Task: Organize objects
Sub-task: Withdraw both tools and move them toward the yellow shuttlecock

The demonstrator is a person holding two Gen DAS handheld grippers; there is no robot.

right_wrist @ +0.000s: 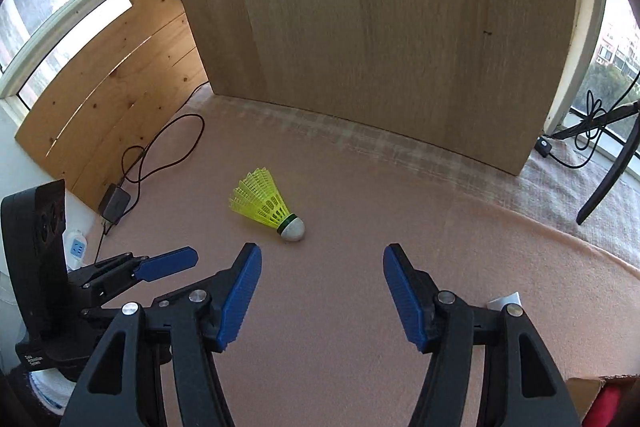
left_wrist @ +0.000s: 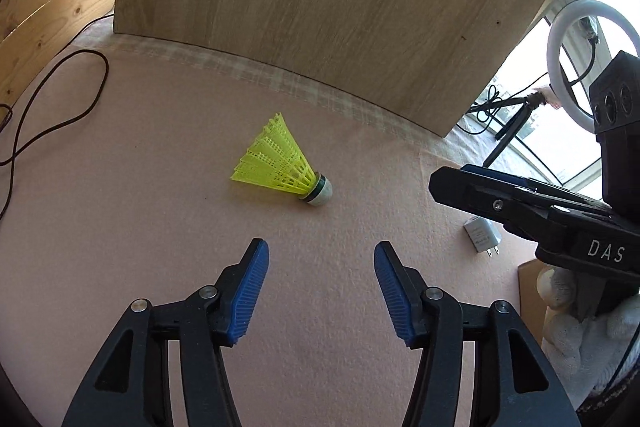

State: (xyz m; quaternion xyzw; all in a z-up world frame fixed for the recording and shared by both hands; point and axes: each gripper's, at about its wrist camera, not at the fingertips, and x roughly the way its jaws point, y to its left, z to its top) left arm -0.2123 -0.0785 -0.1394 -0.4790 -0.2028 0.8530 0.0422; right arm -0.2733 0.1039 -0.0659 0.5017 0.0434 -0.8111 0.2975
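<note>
Left wrist view: left gripper [left_wrist: 321, 259] jaws spread, empty, aimed at yellow plastic shuttlecock [left_wrist: 282, 163] lying on pink cloth [left_wrist: 120, 227] (cork toward camera). Right gripper [right_wrist: 322, 263] likewise released, hovering near.

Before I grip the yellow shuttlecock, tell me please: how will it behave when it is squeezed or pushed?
The shuttlecock probably weighs very little: its skirt is thin open mesh. That mesh would likely bend under the pads, so the rounded white cap looks like the firmer place to grip. It lies on its side, so a push may swing it around the cap.
</note>
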